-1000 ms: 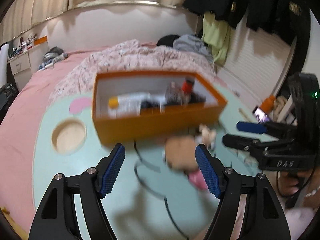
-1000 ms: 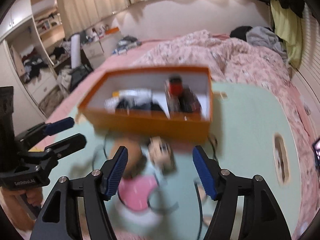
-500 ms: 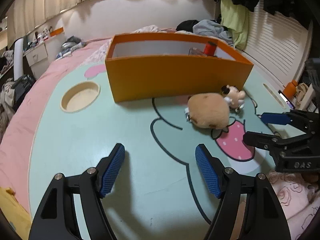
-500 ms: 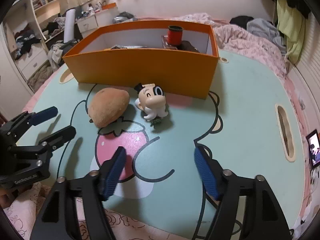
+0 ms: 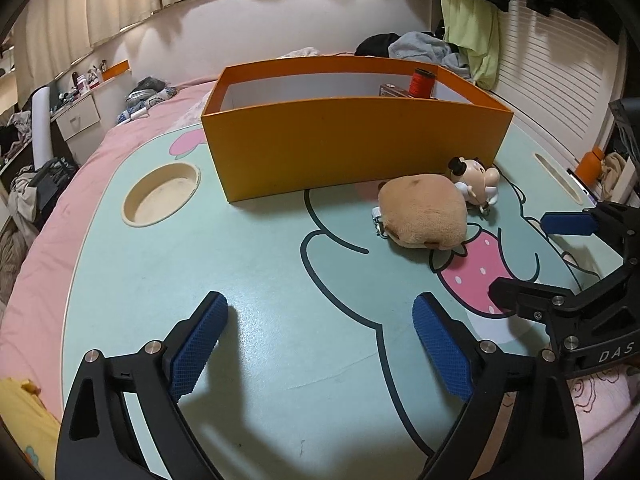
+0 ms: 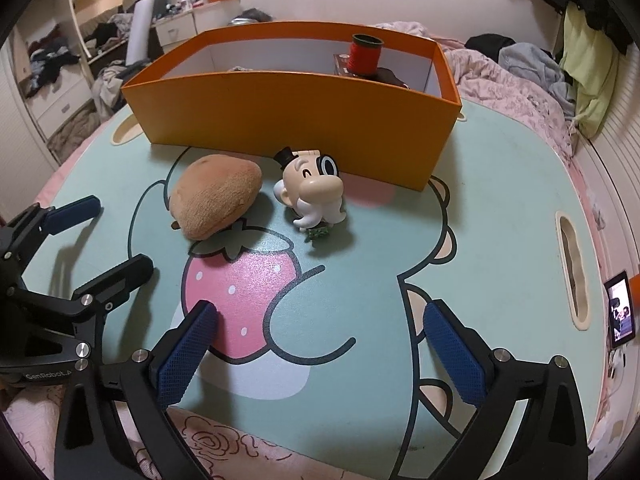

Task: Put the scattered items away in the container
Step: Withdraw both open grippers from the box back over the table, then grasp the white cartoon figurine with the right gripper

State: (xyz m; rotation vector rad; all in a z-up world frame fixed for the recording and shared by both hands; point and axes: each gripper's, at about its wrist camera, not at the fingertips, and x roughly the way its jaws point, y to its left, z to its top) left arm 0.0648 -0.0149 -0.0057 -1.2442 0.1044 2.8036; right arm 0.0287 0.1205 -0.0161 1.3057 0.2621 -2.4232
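Two items lie just before the orange box (image 6: pixel 296 120): a soft, light plush (image 6: pixel 216 196), best pinched across its middle, and a hard figurine (image 6: pixel 314 192); both grippers' jaws are opening, empty

The box (image 6: pixel 296 120) sits at the far side of the tabletop (image 6: pixel 480 216), with a spool (image 6: pixel 365 54) standing inside toward its right end. Just before the box, the plush (image 6: pixel 216 196) lies left and the figurine (image 6: pixel 314 192) right, close together. Both hand-held grippers sit nearer, at the tabletop's near edge.
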